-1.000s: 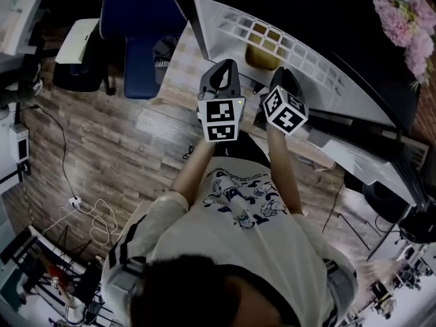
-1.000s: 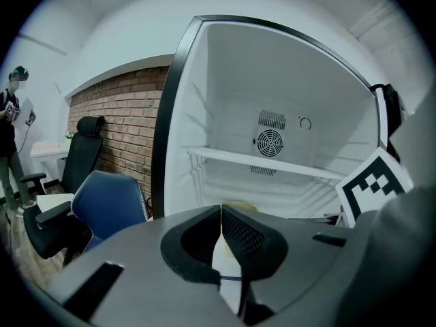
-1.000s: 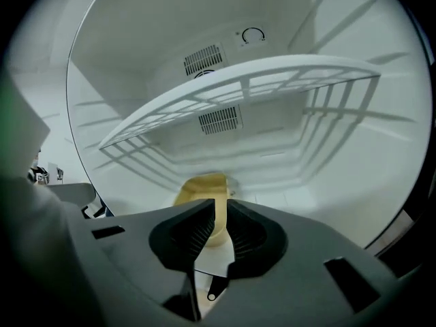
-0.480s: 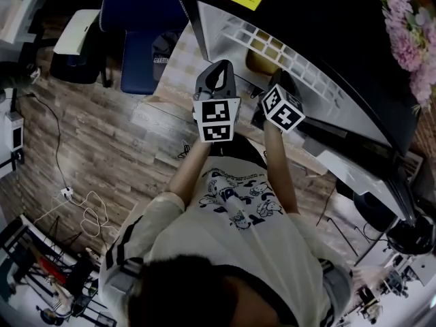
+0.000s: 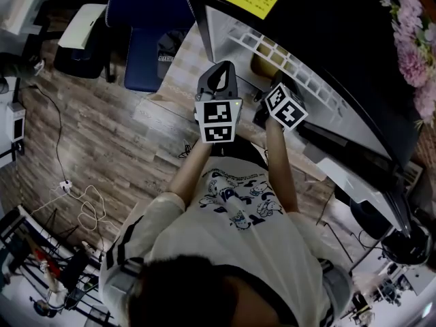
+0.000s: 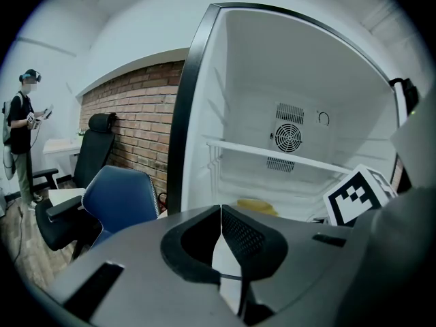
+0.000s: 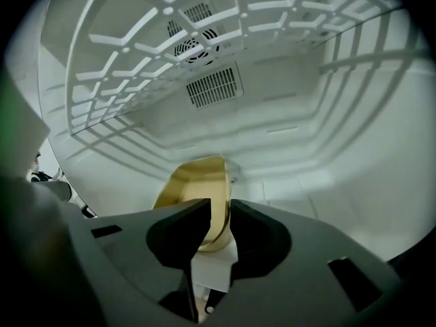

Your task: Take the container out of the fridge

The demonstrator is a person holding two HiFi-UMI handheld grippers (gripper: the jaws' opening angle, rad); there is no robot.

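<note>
- facing the open fridge (image 5: 221,36) at the upper right of the head view, the left gripper (image 5: 219,77) and right gripper (image 5: 271,94) are held side by side; the right one is at the fridge's mouth, below the white wire shelf (image 5: 320,90).
- wood floor (image 5: 102,128) lies open to the left; a blue chair (image 5: 146,26) stands at the upper left, well apart.
- the yellow container (image 5: 264,63) shows through the shelf, just beyond the right gripper.
- left gripper view: the left gripper (image 6: 221,213) has its jaws pressed together on nothing. the fridge (image 6: 272,67) fills the right, the container (image 6: 255,205) low on its floor; chair (image 6: 126,196) and brick wall (image 6: 136,107) are at left.
- right gripper view: the right gripper (image 7: 216,206) has its jaws narrowly apart, the container (image 7: 197,189) just ahead with its right wall showing in the gap; whether they touch it i cannot tell. it looks empty.
</note>
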